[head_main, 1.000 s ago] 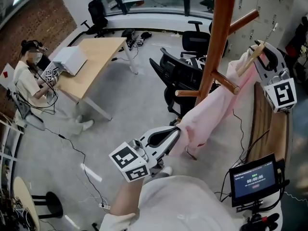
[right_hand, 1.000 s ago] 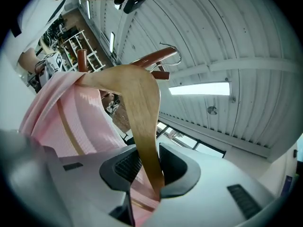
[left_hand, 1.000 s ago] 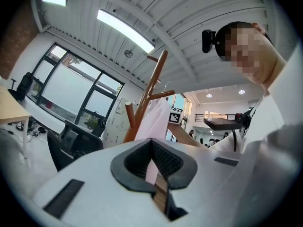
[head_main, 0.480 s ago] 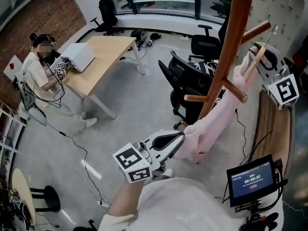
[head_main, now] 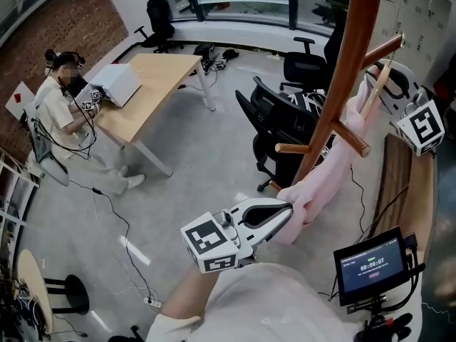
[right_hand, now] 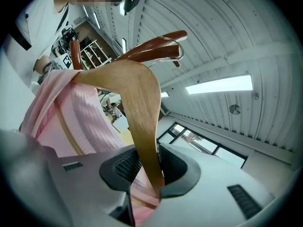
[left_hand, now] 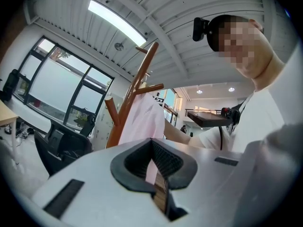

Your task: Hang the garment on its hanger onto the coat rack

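A pink garment (head_main: 340, 159) hangs on a wooden hanger (head_main: 375, 90) beside the red-brown coat rack (head_main: 350, 63). My right gripper (head_main: 390, 84) is shut on the hanger's arm and the cloth over it, high at the right, next to an upper peg. In the right gripper view the hanger (right_hand: 142, 108) runs up from the jaws, and its metal hook (right_hand: 173, 48) lies against a rack peg (right_hand: 156, 44). My left gripper (head_main: 291, 210) is shut on the garment's lower hem, below a lower peg (head_main: 350, 138). In the left gripper view the pink cloth (left_hand: 142, 124) rises from the jaws beside the rack (left_hand: 135, 91).
Black office chairs (head_main: 285, 123) stand just behind the rack's base. A small monitor on a stand (head_main: 372, 265) is at the lower right, by a wooden bench (head_main: 399, 184). A desk (head_main: 146, 91) with a seated person (head_main: 53, 112) is far left. Cables run across the floor.
My left gripper has carried the hem to the right, closer to the rack's pole, so the garment hangs shorter and more bunched. The right gripper and hanger stay near the upper peg.
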The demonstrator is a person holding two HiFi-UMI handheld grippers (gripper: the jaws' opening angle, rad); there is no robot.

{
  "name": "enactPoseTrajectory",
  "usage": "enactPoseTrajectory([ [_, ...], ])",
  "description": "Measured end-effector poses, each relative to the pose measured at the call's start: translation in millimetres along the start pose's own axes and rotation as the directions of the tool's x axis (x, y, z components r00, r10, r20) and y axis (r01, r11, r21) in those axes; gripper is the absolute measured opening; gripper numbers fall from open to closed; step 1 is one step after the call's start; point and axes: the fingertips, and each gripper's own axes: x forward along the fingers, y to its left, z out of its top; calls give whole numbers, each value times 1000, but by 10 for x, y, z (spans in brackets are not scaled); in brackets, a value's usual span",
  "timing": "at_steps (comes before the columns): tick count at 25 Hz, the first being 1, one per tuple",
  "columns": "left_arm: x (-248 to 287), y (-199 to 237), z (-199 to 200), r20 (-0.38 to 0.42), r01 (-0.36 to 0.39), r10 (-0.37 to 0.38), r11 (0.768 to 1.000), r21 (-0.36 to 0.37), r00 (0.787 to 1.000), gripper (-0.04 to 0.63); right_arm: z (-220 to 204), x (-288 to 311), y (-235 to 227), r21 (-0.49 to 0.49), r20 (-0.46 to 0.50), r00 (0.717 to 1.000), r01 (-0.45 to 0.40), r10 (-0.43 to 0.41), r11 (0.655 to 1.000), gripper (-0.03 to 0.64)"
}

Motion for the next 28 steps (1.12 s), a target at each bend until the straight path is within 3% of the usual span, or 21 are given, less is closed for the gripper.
enactPoseTrajectory([
  [14, -32, 10, -62, -3, -16, 16, 1000, -24, 1000, 5, -143, 60, 118, -5, -50, 998, -47, 47, 999, 95],
  [28, -61, 64, -221, 7, -49, 50, 996, -75, 999, 5, -77, 147, 362, -6, -17, 996, -92, 92, 996, 95],
])
